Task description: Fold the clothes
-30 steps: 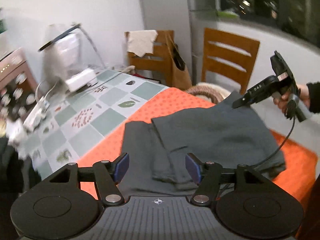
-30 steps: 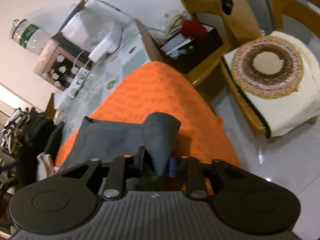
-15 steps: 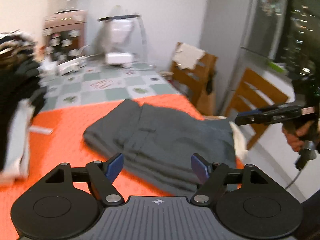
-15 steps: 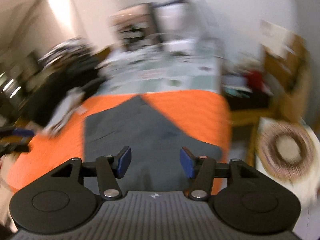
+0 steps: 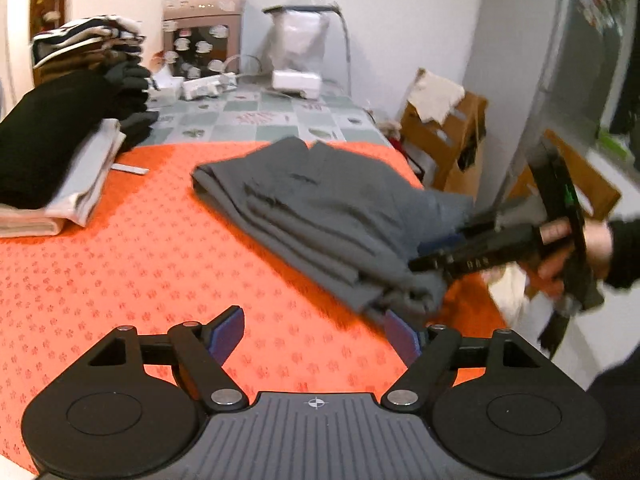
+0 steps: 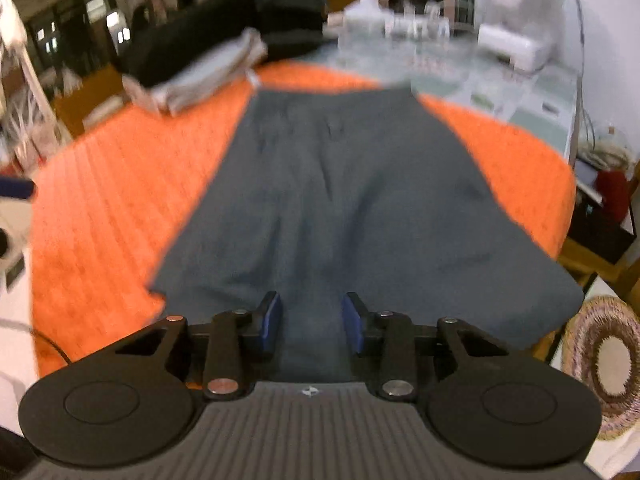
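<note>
Grey garment (image 5: 328,216) folded flat on orange cloth (image 5: 140,264), near table's right edge; left gripper (image 5: 316,334) wide, empty, just short of near hem, jaws just been opening; right gripper (image 6: 310,322) half-narrow over the other end, jaws just been closing, fabric between the pads but apparently not pinched. Probably next fold: bite all layers at both ends, lift evenly, keep edges aligned; clear of pile (image 5: 60,152).

One grey garment (image 5: 320,208); two grippers (image 5: 316,336) (image 6: 310,322)
</note>
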The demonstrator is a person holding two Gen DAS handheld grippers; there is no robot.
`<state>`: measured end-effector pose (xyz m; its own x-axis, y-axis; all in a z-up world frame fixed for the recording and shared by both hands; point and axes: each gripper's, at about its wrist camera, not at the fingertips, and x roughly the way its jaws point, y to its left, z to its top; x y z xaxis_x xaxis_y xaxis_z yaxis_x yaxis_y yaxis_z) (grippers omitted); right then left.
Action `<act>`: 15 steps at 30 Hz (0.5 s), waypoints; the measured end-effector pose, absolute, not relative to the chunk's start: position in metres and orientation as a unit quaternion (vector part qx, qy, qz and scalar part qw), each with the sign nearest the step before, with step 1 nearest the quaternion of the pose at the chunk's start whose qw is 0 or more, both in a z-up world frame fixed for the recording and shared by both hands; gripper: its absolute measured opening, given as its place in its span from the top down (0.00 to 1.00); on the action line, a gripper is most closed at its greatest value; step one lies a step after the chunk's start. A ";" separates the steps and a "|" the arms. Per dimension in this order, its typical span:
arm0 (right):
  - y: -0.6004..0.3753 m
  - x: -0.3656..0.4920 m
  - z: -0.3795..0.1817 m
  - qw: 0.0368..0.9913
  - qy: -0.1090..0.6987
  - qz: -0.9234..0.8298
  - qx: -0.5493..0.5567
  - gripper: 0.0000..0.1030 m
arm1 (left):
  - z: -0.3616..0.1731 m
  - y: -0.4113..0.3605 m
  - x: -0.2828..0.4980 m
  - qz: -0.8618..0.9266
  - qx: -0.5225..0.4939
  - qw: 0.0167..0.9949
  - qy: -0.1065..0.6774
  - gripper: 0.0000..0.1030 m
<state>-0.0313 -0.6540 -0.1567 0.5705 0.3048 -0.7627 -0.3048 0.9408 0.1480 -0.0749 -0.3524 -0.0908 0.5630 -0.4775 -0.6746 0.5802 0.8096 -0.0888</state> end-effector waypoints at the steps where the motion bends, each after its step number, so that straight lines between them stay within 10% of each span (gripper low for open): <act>1: -0.653 -0.031 -0.156 0.885 0.433 0.174 -0.005 0.63 | -0.095 -0.356 -0.079 -0.303 0.079 0.879 0.359 0.23; 15: -0.632 -0.075 -0.103 0.787 0.307 0.467 -0.260 0.51 | -0.136 -0.436 -0.121 -0.191 0.062 0.906 0.374 0.21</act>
